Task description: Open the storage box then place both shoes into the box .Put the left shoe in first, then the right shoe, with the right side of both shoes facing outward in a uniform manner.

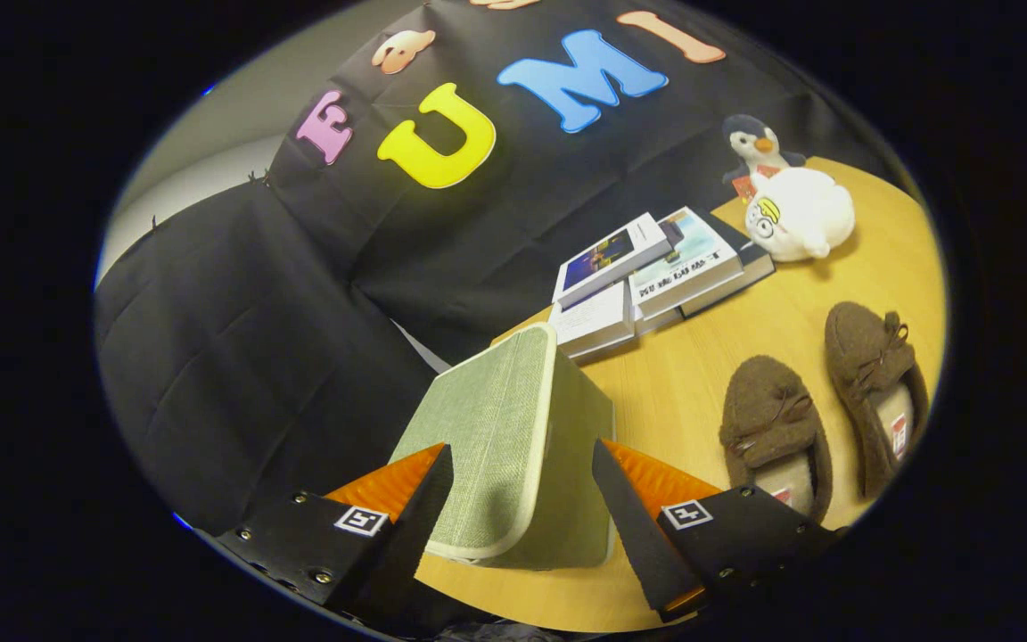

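Note:
A green fabric storage box (505, 437) with a pale rim stands on the wooden table (683, 374), its lid down. My gripper (522, 464) is open, its two fingers set either side of the box's near end, with gaps to the fabric. Two brown fuzzy shoes lie side by side beyond the right finger. The nearer shoe (772, 428) is beside the box and the other shoe (879, 383) lies further right. Their toes point away from me.
A stack of books (647, 276) lies behind the box. A white plush toy (799, 214) and a penguin plush (756, 147) sit past the books. The booth's black cloth wall rises just behind and left of the box.

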A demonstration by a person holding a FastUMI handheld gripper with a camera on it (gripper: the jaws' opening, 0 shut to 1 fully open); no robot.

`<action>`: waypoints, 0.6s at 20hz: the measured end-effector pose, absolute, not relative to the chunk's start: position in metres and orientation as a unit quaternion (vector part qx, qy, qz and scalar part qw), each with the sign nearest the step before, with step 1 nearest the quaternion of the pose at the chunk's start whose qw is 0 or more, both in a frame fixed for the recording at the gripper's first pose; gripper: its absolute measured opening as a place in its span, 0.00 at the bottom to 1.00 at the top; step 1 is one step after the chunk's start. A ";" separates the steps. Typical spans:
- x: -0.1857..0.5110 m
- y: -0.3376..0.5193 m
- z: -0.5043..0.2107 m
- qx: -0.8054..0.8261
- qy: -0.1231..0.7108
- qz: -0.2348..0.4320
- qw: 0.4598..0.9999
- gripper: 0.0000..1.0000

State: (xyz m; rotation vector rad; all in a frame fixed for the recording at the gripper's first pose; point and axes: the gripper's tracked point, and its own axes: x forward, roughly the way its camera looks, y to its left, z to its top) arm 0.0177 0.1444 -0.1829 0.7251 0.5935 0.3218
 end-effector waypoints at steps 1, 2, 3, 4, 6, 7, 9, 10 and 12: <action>0.013 0.149 -0.183 0.363 0.293 0.158 0.870 0.96; 0.012 0.152 -0.184 0.378 0.299 0.160 0.862 0.96; 0.011 0.155 -0.185 0.391 0.306 0.164 0.853 0.96; 0.010 0.160 -0.187 0.406 0.312 0.169 0.842 0.96; 0.009 0.166 -0.186 0.430 0.325 0.180 0.823 0.89; 0.009 0.169 -0.191 0.440 0.330 0.182 0.815 0.84; 0.012 0.173 -0.196 0.456 0.340 0.182 0.802 0.68; 0.012 0.172 -0.198 0.462 0.342 0.180 0.798 0.55; 0.010 0.176 -0.197 0.476 0.351 0.188 0.784 0.42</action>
